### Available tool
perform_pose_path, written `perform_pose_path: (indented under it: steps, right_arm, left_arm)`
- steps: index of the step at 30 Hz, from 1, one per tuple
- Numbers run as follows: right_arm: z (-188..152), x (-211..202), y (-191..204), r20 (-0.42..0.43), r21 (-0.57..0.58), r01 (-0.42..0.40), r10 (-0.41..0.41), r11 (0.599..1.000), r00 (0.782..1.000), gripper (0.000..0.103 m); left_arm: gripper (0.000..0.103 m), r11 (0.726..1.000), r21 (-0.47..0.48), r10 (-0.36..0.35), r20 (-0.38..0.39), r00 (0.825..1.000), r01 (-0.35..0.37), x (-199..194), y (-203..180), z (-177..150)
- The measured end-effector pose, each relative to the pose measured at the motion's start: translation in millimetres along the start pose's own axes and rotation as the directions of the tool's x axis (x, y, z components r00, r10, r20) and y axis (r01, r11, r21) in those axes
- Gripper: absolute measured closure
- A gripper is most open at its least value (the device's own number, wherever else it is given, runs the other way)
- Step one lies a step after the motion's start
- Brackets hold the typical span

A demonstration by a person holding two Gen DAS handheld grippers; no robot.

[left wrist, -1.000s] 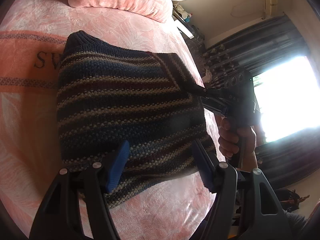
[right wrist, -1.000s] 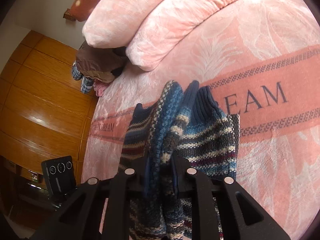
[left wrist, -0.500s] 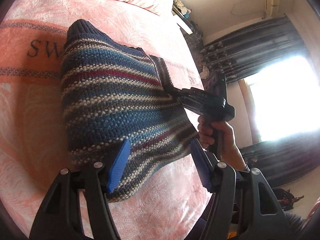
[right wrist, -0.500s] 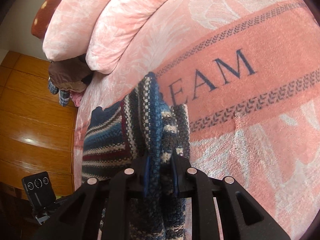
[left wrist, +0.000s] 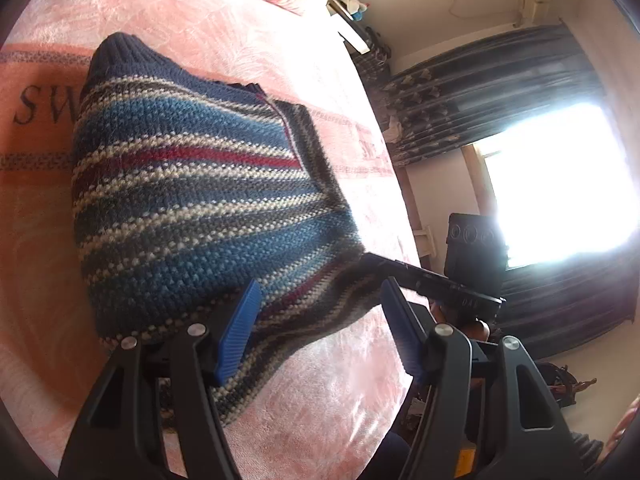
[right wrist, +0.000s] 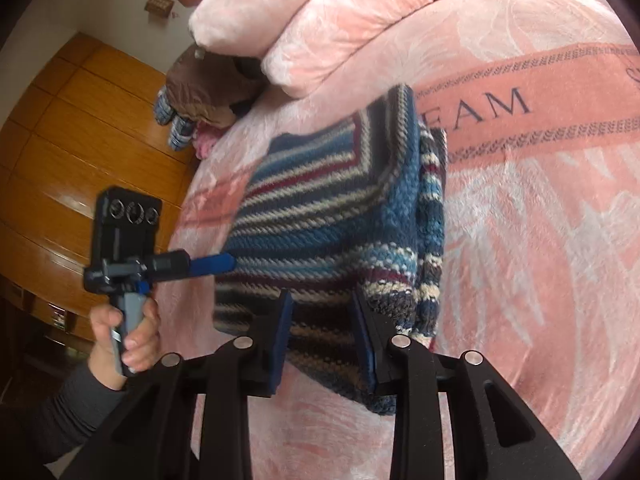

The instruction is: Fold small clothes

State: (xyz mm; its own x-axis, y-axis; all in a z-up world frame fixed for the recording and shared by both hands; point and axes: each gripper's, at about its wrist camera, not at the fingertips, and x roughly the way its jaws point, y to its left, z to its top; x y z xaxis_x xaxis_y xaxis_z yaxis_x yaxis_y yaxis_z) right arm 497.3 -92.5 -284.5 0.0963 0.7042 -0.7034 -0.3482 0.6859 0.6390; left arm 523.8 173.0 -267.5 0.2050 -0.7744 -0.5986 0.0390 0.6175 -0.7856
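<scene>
Looking at the striped sweater (left wrist: pixel 192 208), I see it folded on the pink bed (right wrist: pixel 540 240). My left claw (left wrist: pixel 320 320) and right claw (right wrist: pixel 322 336) hang wide, holding nothing. I think only tidying remains.

sweater's (left wrist: pixel 192 208) near hem hidden behind jaws, blanket lettering (left wrist: pixel 44 104) cut off

Lettering showing on the pink blanket (right wrist: pixel 540 240)

"EAM" is reading along its darker band in the right wrist view; "SW" is showing at the left wrist view's left edge.
</scene>
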Motion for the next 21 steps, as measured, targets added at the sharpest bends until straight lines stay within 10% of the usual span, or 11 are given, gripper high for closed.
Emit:
perform_pose_path:
  steps: [4, 12, 16, 21]
  right_arm:
    - [-13, 14, -23, -0.011, 0.031, 0.065, -0.064, 0.997, 0.998, 0.101]
    - [1, -27, -20, 0.065, 0.069, -0.027, 0.023, 0.997, 0.998, 0.072]
    - [35, -22, -42, 0.123, 0.165, -0.02, -0.001, 0.986, 0.992, 0.043]
    - [74, 17, -48, 0.027, 0.169, 0.008, -0.012, 0.986, 1.0, 0.065]
  left_arm:
    - [0.057, 0.996, 0.025, 0.093, -0.091, 0.991, -0.091, 22, 15, -3]
    - [0.047, 0.991, 0.127, -0.039, -0.068, 0.997, 0.048, 15, -28, -23]
    - [0.045, 0.991, 0.13, 0.046, -0.119, 0.992, -0.03, 49, -20, -33]
    - [0.05, 0.997, 0.056, 0.066, -0.133, 0.989, -0.059, 69, 10, -34]
